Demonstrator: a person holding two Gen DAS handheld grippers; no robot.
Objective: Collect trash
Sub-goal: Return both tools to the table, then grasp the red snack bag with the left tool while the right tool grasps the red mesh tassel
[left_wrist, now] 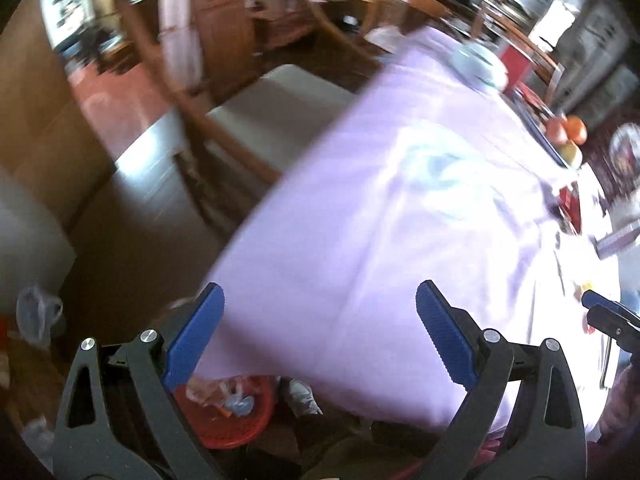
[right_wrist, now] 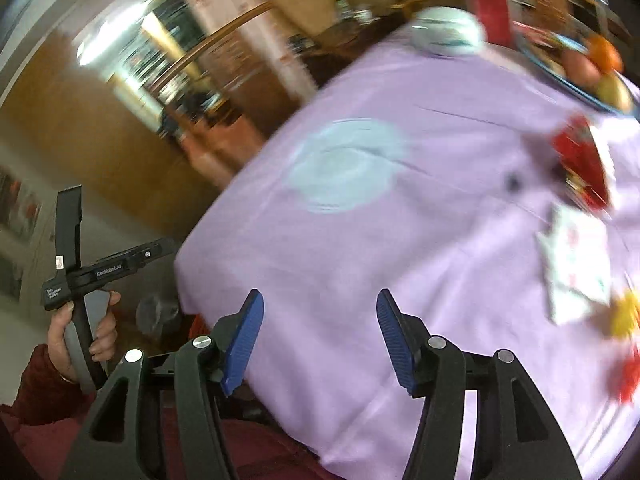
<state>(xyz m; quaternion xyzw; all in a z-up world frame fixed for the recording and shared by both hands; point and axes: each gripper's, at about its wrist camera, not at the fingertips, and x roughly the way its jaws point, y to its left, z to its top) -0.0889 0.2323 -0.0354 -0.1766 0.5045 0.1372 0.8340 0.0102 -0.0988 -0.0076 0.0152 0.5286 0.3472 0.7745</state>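
Both views are motion-blurred. My left gripper (left_wrist: 320, 300) is open and empty over the near edge of the lilac tablecloth (left_wrist: 380, 220). Below it on the floor stands a red basket (left_wrist: 236, 416) with wrappers inside. My right gripper (right_wrist: 320, 308) is open and empty above the same tablecloth (right_wrist: 400, 240). Trash lies at the table's right: a red wrapper (right_wrist: 580, 156), a white printed wrapper (right_wrist: 576, 268), a yellow scrap (right_wrist: 624, 316) and a red scrap (right_wrist: 630, 376). The left tool and the hand holding it (right_wrist: 88, 288) show at the left of the right wrist view.
A pale blue plate (right_wrist: 344, 164) lies mid-table, a pale lidded dish (right_wrist: 448, 32) at the far edge, and a fruit tray (right_wrist: 592, 68) at the far right. A wooden chair with a grey seat (left_wrist: 272, 112) stands beside the table. A plastic bag (left_wrist: 36, 312) lies on the floor.
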